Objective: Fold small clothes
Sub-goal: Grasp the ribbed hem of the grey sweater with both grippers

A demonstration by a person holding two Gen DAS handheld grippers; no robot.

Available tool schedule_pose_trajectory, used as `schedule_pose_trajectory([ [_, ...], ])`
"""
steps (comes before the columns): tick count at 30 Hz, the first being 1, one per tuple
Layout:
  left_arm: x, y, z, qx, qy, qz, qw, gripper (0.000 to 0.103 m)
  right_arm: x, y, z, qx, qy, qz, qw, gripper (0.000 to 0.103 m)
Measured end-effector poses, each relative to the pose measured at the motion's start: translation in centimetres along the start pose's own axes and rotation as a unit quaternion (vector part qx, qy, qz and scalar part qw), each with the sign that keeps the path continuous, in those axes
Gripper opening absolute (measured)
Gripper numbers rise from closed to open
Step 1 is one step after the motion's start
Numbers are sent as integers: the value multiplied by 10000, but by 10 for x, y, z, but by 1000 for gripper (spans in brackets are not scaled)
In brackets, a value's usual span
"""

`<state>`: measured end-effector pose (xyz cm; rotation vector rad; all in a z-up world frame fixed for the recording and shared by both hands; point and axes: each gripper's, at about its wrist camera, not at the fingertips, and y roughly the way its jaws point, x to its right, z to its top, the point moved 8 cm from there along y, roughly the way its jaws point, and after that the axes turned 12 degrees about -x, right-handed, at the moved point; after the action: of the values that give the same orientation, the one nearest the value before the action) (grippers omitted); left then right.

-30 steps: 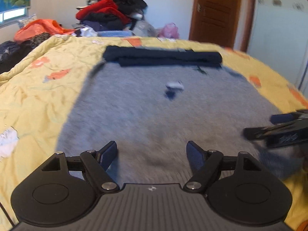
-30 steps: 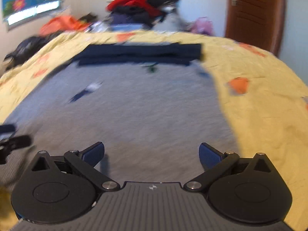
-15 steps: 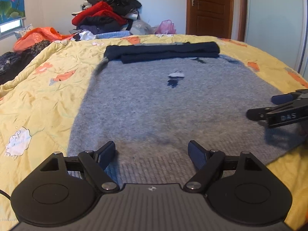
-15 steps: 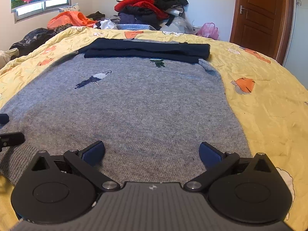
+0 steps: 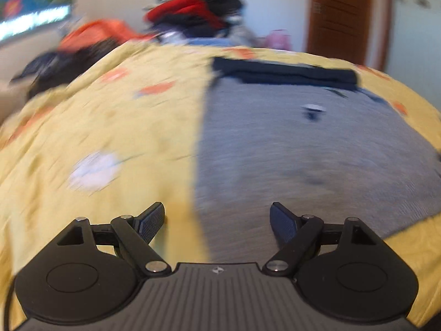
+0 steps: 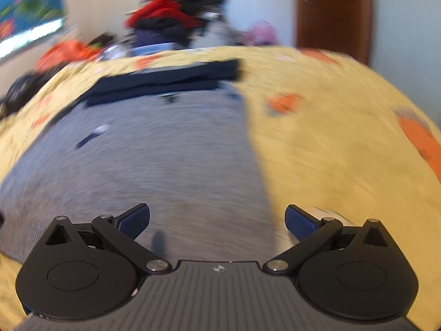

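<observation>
Both jaws stand wide and empty: the left gripper (image 5: 217, 215) over the grey sweater's (image 5: 303, 149) left edge, the right gripper (image 6: 217, 215) over its right edge. The sweater lies flat on the yellow bed (image 5: 96, 127). A folded dark garment (image 5: 284, 73) lies across its far end, towards the bed's far edge.

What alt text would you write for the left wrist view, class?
Open left gripper, holding nothing, hovers over the left edge of a flat grey sweater on a yellow bedspread. Dark sleeves lie folded across its far end; the picture is motion-blurred.
</observation>
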<state>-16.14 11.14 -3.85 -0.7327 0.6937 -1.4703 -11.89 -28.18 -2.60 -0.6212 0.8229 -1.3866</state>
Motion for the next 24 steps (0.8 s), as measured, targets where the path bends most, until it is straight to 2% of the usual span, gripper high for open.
schedule_pose_trajectory([
  [2, -21, -3, 1, -164, -561, -284, 9979, 84, 27, -7, -4, -218, 654, 422, 9967, 102],
  [3, -27, -4, 1, -281, -814, -571, 9947, 84, 38, -9, -7, -376, 976, 759, 9916, 102],
  [5, -32, -5, 2, -454, -1249, -1376, 9815, 86, 50, -10, -12, -736, 1508, 1593, 9729, 103],
  [6, -31, -4, 3, -594, -1392, -1853, 9710, 87, 52, -11, -12, -883, 1666, 2019, 9611, 103],
  [8, -29, -3, 4, -860, -1688, -2648, 9455, 87, 50, -5, -15, -1392, 2052, 2940, 9231, 102],
  [9, -29, 0, 4, -1010, -1822, -2988, 9313, 87, 46, -1, -17, -1633, 2165, 3305, 9040, 103],
  [10, -29, 3, 3, -1137, -1921, -3252, 9189, 87, 41, 3, -19, -1815, 2164, 3528, 8921, 103],
  [14, -37, 7, -1, -1185, -2296, -3674, 8935, 87, 34, 7, -16, -1942, 2096, 3758, 8815, 103],
  [16, -43, 11, -2, -1218, -2588, -3907, 8750, 87, 30, 8, -15, -1974, 2067, 3800, 8797, 103],
  [18, -48, 12, 1, -1239, -2754, -4043, 8633, 86, 28, 8, -14, -2011, 1993, 3809, 8802, 103],
  [21, -47, 14, 4, -1311, -2731, -4069, 8618, 86, 27, 9, -10, -2031, 1909, 3828, 8808, 103],
  [24, -42, 17, 7, -1375, -2589, -3992, 8687, 86, 26, 9, -9, -2034, 1880, 3822, 8816, 103],
])
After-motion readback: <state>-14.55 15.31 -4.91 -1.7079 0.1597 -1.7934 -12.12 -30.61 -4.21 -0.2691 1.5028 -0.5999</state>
